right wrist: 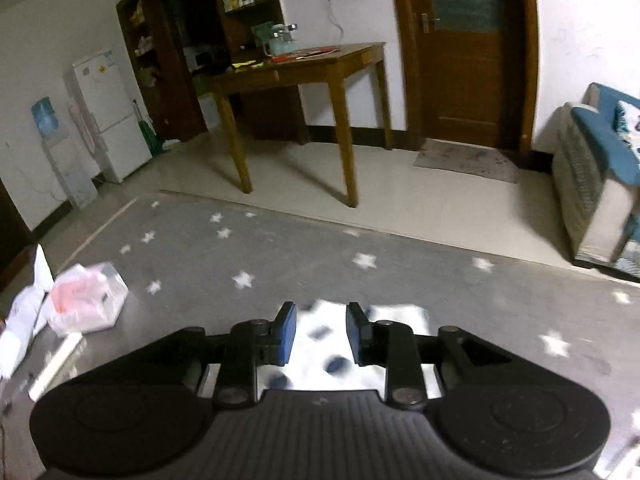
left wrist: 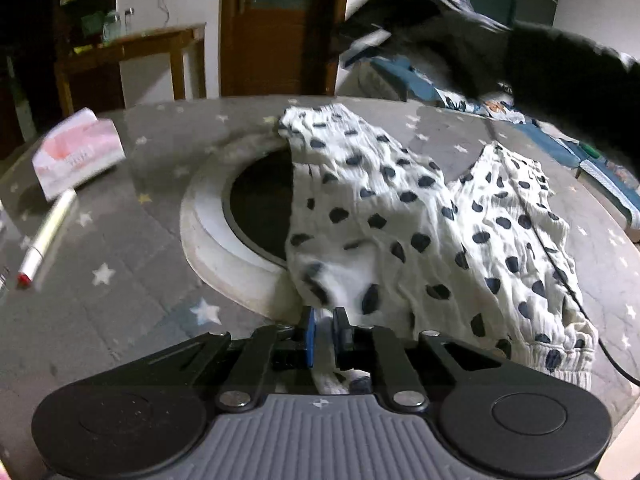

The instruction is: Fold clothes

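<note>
Grey starred tabletop [left wrist: 120,240] carries the spotted garment [left wrist: 420,220] across its middle, its near edge pinched in the left claw [left wrist: 324,328], while the right claw [right wrist: 321,332] hovers parted above it.

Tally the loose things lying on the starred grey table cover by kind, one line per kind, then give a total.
Spotted garment: 1
Tissue pack: 1
White pen with red end: 1
White plastic bag: 1
Total: 4
</note>
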